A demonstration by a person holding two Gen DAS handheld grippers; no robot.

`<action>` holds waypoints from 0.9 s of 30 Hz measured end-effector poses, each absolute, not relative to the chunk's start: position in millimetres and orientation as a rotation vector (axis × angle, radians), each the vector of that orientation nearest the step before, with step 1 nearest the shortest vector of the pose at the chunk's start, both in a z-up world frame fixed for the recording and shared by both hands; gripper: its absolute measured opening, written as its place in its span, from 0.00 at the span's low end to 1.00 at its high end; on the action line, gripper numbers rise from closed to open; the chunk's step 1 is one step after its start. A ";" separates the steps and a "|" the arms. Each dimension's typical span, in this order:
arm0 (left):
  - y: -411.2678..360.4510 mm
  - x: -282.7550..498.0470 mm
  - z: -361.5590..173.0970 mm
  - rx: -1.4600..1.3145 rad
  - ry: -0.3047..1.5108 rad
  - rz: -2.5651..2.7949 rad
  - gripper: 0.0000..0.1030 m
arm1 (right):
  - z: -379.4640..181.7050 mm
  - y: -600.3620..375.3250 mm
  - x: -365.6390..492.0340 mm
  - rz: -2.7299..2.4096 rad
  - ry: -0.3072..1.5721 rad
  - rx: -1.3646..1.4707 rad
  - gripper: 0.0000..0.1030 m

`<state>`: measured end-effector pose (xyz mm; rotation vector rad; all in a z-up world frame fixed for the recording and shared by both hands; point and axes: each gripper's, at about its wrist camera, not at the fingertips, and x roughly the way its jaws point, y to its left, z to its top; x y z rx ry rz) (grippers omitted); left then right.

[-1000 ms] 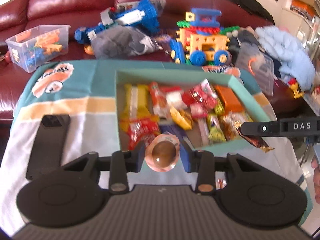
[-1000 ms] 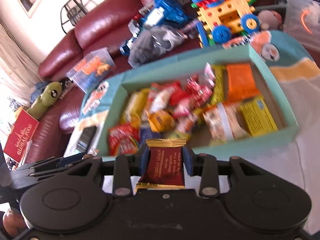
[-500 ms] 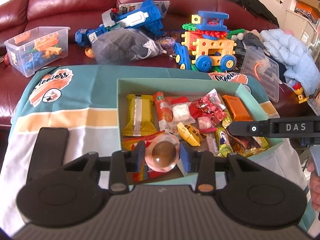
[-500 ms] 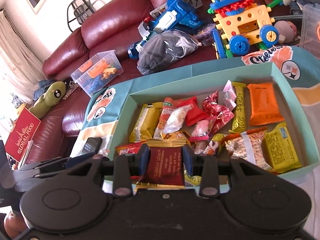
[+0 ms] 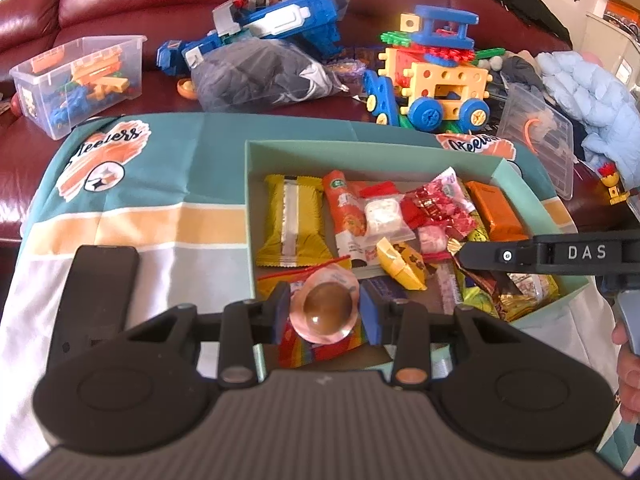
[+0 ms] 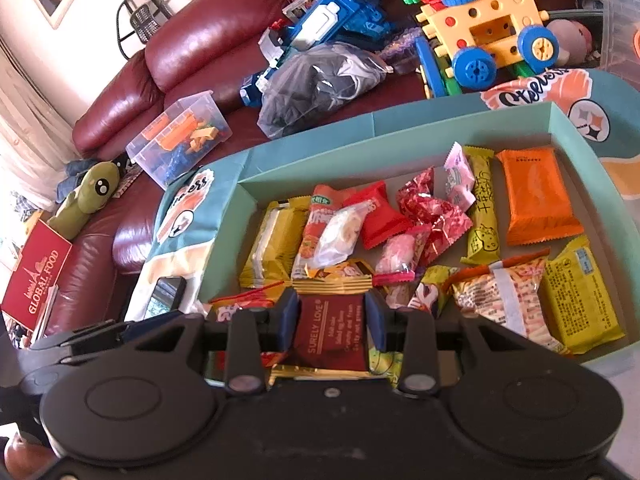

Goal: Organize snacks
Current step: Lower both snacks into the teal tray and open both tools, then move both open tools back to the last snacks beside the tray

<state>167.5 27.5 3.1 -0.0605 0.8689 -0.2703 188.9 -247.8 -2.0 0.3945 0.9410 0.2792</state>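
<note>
While a black phone is seen lying at lower left on the striped cloth, a round jelly cup is gripped between the clenched fingers of the left gripper, low over the teal box; at frame centre, a dark red packet is clamped by the right gripper above the box's near-left corner of piled snacks

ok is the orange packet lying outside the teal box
No, the orange packet lies inside the teal box, near its far right corner.
</note>
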 end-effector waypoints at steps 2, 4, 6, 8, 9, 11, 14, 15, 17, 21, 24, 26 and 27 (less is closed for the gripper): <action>28.5 168.8 1.3 -0.065 0.871 -0.267 0.36 | -4.1 -247.7 190.7 0.277 0.944 0.397 0.35; 28.7 169.3 0.4 -0.069 0.871 -0.266 0.36 | -5.9 -247.0 192.4 0.275 0.945 0.398 0.35; 28.8 169.5 0.3 -0.067 0.872 -0.267 0.36 | -7.1 -246.2 193.8 0.276 0.942 0.395 0.35; 28.1 169.7 -0.7 -0.062 0.875 -0.267 0.36 | -6.2 -245.5 193.9 0.276 0.936 0.388 0.35; 26.9 169.2 -1.1 -0.050 0.873 -0.256 0.36 | -6.0 -245.1 194.2 0.280 0.933 0.388 0.35; 25.4 167.5 -0.8 -0.032 0.863 -0.240 0.47 | -3.8 -244.5 193.9 0.283 0.924 0.387 0.42; 27.8 163.5 2.1 -0.050 0.842 -0.214 0.94 | 0.0 -246.3 190.9 0.261 0.905 0.382 0.82; 29.2 161.3 4.0 -0.055 0.829 -0.200 0.96 | 1.7 -247.8 189.2 0.253 0.895 0.380 0.89; 31.1 159.0 6.4 -0.062 0.827 -0.187 0.98 | 5.3 -251.2 185.2 0.245 0.885 0.375 0.96; 34.6 154.4 8.3 -0.080 0.845 -0.174 1.00 | 8.7 -262.5 175.9 0.227 0.888 0.396 1.00; 35.2 146.6 9.9 -0.088 0.852 -0.175 1.00 | 9.6 -272.5 164.6 0.208 0.892 0.416 1.00; 34.9 140.9 11.4 -0.088 0.853 -0.179 1.00 | 8.9 -279.9 155.2 0.181 0.899 0.425 1.00; 34.4 138.1 12.4 -0.087 0.855 -0.181 1.00 | 8.1 -283.5 150.3 0.173 0.903 0.429 1.00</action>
